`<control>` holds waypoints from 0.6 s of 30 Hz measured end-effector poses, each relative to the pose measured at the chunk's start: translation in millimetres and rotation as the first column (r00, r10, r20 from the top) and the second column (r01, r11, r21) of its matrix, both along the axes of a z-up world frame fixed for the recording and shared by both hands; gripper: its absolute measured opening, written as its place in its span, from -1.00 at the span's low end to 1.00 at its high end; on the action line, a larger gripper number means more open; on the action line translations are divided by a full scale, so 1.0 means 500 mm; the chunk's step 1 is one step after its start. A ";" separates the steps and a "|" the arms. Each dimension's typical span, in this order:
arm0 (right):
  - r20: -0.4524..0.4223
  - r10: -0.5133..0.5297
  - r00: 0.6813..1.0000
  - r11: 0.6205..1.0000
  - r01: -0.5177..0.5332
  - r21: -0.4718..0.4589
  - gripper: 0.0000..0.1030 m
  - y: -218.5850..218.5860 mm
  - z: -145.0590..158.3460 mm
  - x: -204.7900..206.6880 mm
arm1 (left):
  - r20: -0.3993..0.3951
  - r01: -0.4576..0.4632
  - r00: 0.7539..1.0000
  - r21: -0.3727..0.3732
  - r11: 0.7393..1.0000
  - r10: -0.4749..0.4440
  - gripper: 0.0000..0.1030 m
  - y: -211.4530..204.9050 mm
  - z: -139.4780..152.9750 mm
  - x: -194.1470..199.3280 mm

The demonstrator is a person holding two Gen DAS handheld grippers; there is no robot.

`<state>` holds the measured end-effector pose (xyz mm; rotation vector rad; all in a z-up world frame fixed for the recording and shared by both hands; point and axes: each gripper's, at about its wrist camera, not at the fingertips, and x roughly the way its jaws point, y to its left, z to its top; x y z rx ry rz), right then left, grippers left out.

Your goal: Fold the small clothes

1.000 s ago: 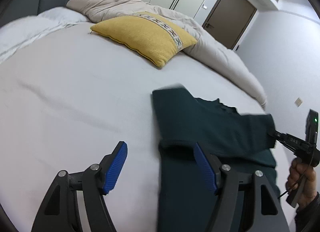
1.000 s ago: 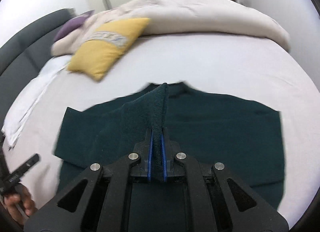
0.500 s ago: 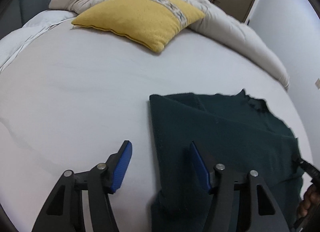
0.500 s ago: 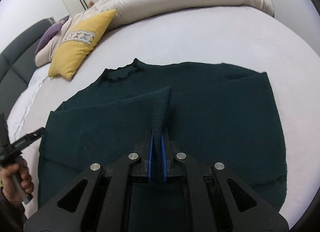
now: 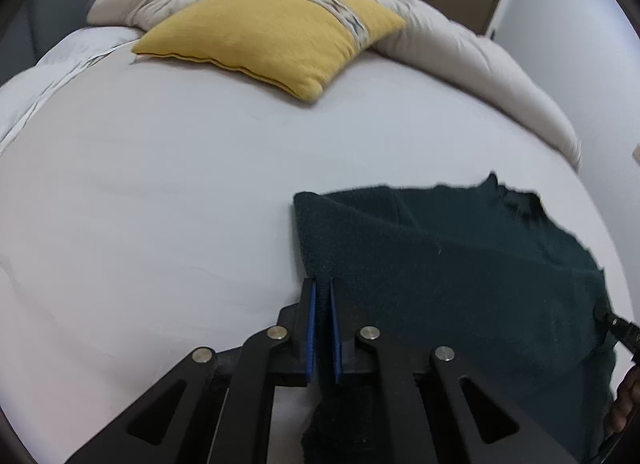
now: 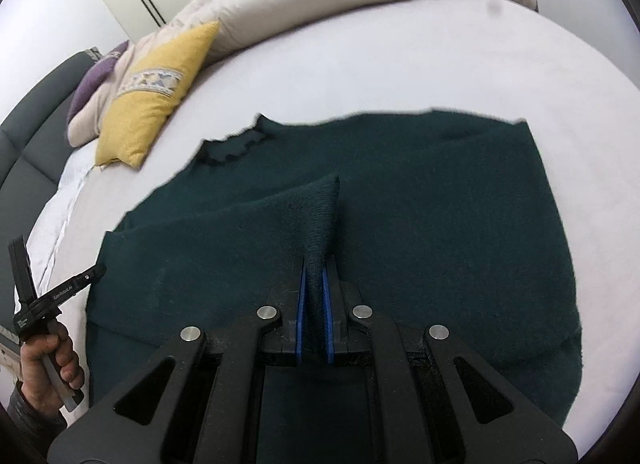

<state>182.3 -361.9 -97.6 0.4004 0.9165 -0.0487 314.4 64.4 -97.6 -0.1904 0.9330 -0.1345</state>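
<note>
We are working partway through the fold, by our reading. The sweater (image 6: 400, 232) is lying on the bed (image 5: 180, 183) just ahead of both claws, with its left side already doubled over the body; the right side and the final halving are, we judge, still waiting. Our left claw (image 5: 323, 328) has just been closing and is now pinching the sweater's left edge between its pads. Our right claw (image 6: 314, 304) is clamping a raised ridge of the knit, which is standing up in front of it. We are counting one sweater, two claws, one yellow pillow (image 5: 272, 35) far ahead of the left claw, and one purple cushion (image 6: 94, 79) beyond it.
</note>
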 end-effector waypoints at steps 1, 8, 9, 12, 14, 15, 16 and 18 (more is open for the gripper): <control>-0.003 0.002 1.000 1.000 -0.002 -0.009 -0.88 0.003 0.001 0.006 | -0.002 -0.009 1.000 -0.005 1.000 0.009 -0.86 0.003 -0.006 -0.002; -0.039 -0.023 0.999 0.998 0.025 0.052 -0.88 -0.020 -0.051 0.024 | 0.003 0.010 1.000 0.004 1.000 -0.010 -0.84 0.005 -0.027 -0.004; -0.041 -0.017 0.999 0.999 0.019 0.049 -0.83 -0.016 -0.047 0.025 | 0.009 0.011 1.000 -0.006 1.000 -0.011 -0.84 0.008 -0.022 -0.008; -0.033 -0.005 0.999 0.998 0.007 0.064 -0.79 -0.016 -0.033 0.015 | 0.050 -0.013 0.999 -0.019 1.000 0.014 -0.80 0.027 0.010 -0.031; -0.029 -0.006 1.000 0.996 0.008 0.087 -0.64 -0.018 -0.024 0.007 | 0.064 -0.017 0.998 -0.034 0.999 0.019 -0.62 0.039 0.029 -0.048; -0.020 -0.005 1.000 0.995 0.007 0.099 -0.54 -0.018 -0.020 0.001 | 0.060 -0.016 0.998 -0.038 0.999 0.018 -0.37 0.041 0.033 -0.054; -0.016 -0.003 1.000 0.995 0.005 0.099 -0.52 -0.017 -0.017 -0.002 | 0.053 -0.013 0.998 -0.034 0.999 0.015 -0.22 0.040 0.037 -0.061; -0.023 0.007 1.000 0.996 -0.004 0.090 -0.45 -0.012 -0.018 -0.006 | 0.044 0.005 0.999 -0.009 1.000 -0.005 -0.02 0.027 0.036 -0.073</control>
